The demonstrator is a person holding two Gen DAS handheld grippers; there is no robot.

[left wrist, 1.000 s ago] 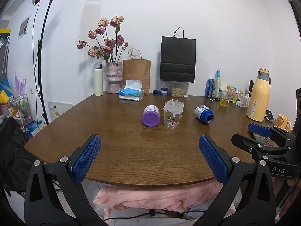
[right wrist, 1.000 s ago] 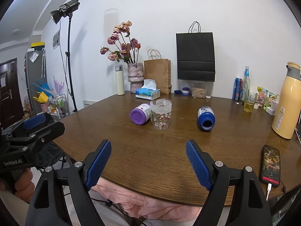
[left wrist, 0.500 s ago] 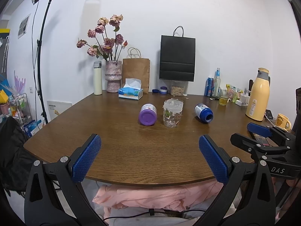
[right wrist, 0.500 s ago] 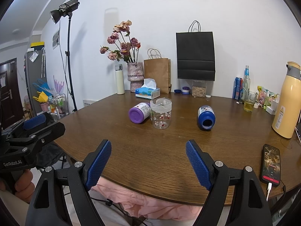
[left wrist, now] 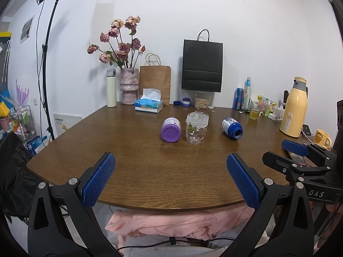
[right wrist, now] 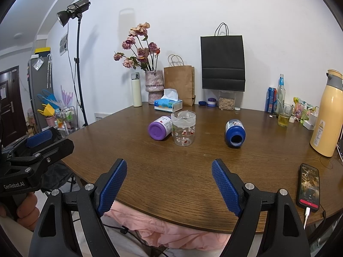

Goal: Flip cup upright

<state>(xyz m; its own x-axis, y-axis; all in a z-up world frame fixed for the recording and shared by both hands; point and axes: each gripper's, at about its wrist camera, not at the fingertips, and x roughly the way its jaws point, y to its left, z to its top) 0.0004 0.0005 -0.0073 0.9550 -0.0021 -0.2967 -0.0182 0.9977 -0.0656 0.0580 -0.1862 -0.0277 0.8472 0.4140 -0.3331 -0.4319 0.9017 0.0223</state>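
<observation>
You're holding the left gripper (left wrist: 170, 160) and right gripper (right wrist: 169, 165) wide open and empty at the table's (right wrist: 171, 184) near edge. The blue cup (right wrist: 235, 133) is lying on its side mid-table, far and right of the right jaws. Its long axis is running near-far, with the open mouth pointing near. It's probably the right hand's job. The purple cup (right wrist: 159, 127) is also lying down, closed end near, just beside the upright clear cup (right wrist: 183, 128). Can't tell which one is the target.
</observation>
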